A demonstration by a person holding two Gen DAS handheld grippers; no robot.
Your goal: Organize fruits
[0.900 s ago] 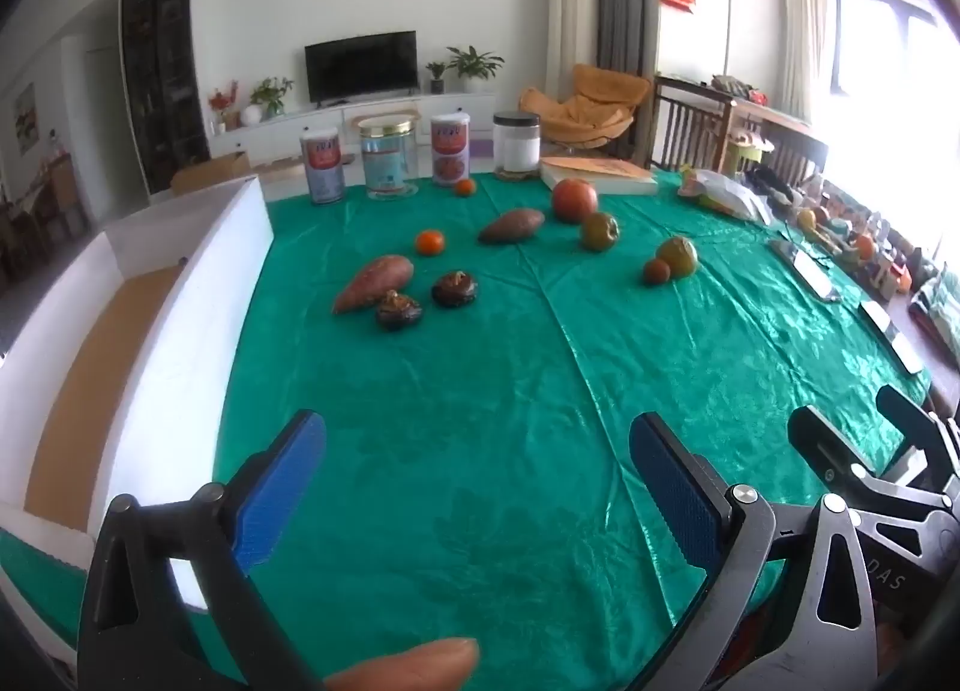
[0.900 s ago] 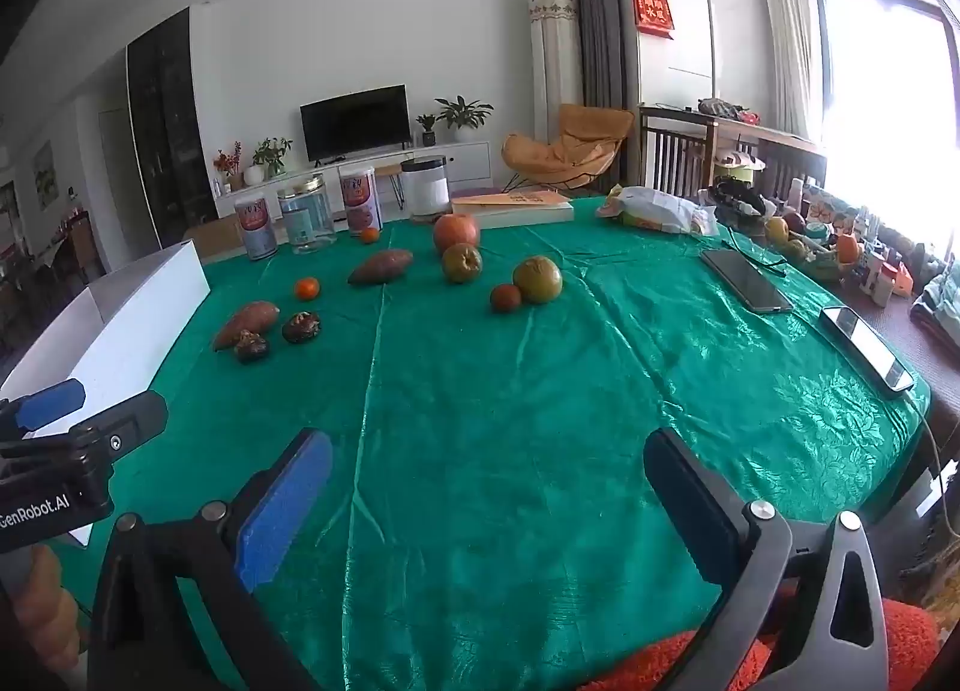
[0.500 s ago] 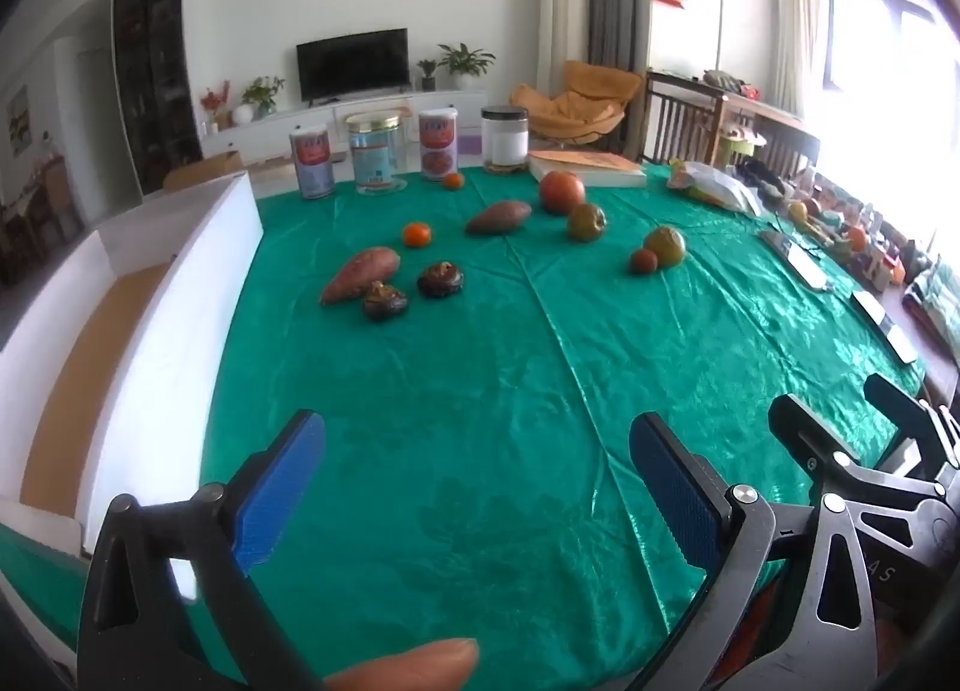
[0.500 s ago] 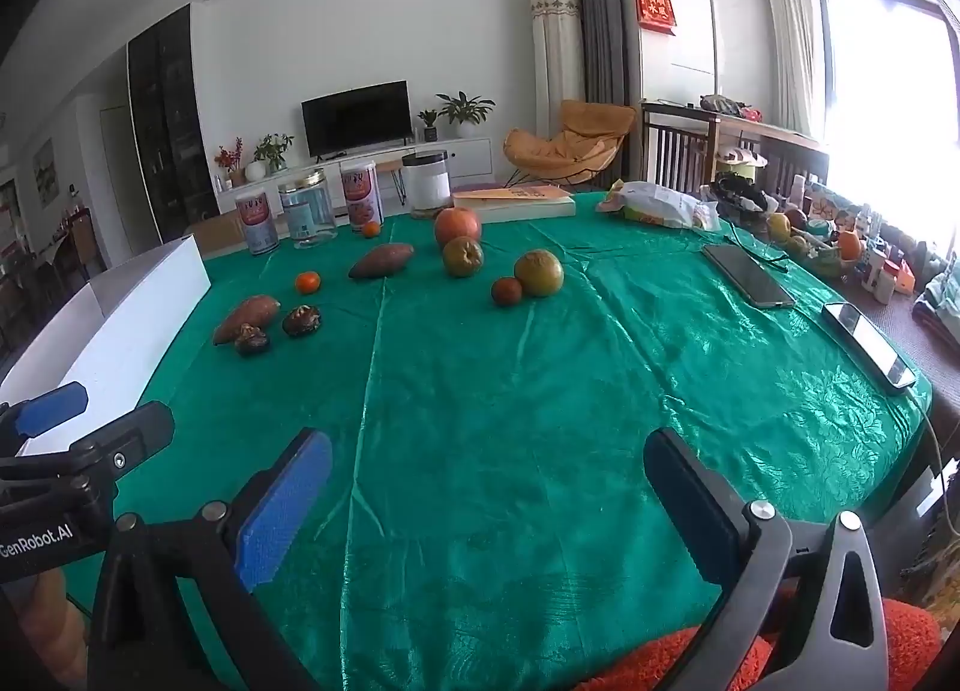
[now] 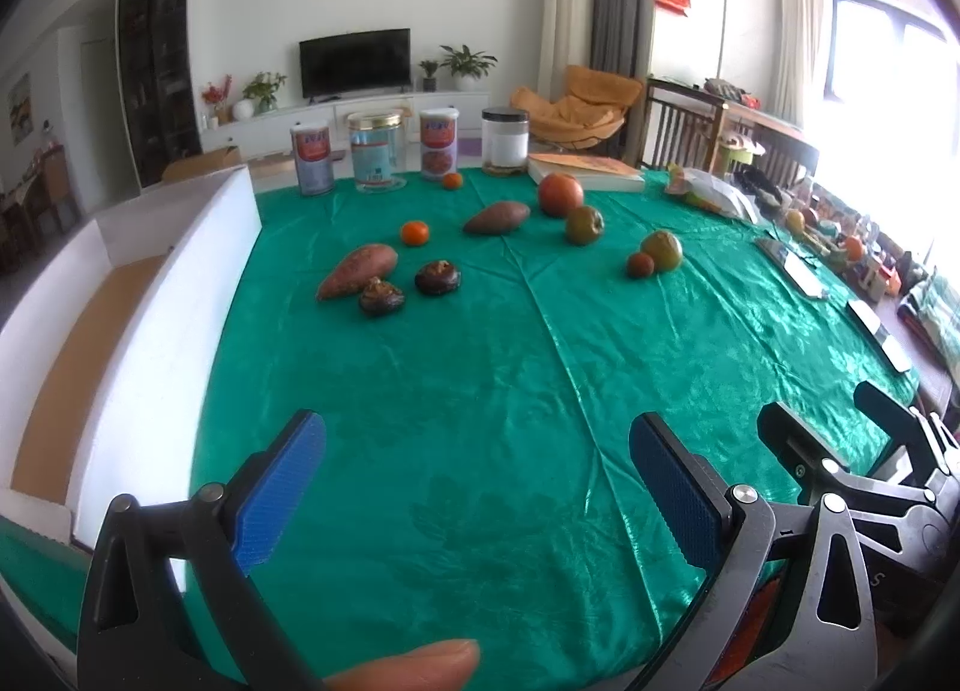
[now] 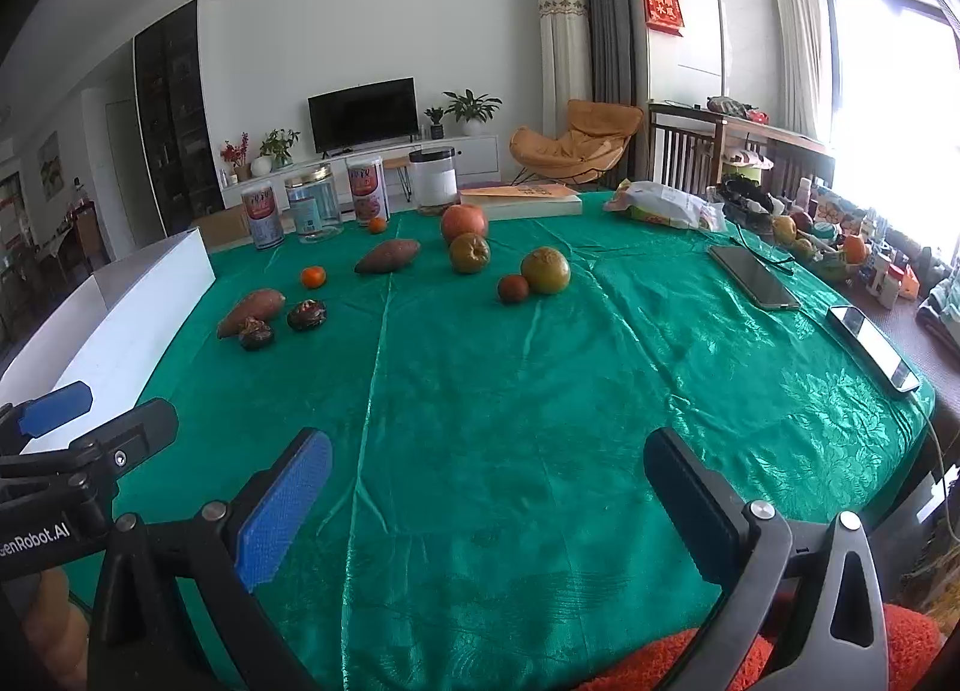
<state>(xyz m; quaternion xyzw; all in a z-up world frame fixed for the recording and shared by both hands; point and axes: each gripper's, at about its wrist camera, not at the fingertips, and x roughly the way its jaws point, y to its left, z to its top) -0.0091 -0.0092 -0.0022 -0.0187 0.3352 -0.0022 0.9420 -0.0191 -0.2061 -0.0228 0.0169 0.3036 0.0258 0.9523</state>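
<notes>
Opening approach: left gripper (image 5: 477, 487) and right gripper (image 6: 487, 502) both hang wide open and empty over the near table (image 6: 540, 421), the fruits (image 6: 545, 269) untouched toward 12 o'clock, so the next move is probably a forward reach.

Your left gripper (image 5: 477, 460) hangs wide open over bare green cloth (image 5: 480, 391), nothing between its blue pads (image 5: 282, 487). Ahead lie 2 sweet potatoes (image 5: 358, 271), 2 dark mushrooms (image 5: 438, 277) and scattered fruit; a white box (image 5: 150, 295) sits left.
</notes>
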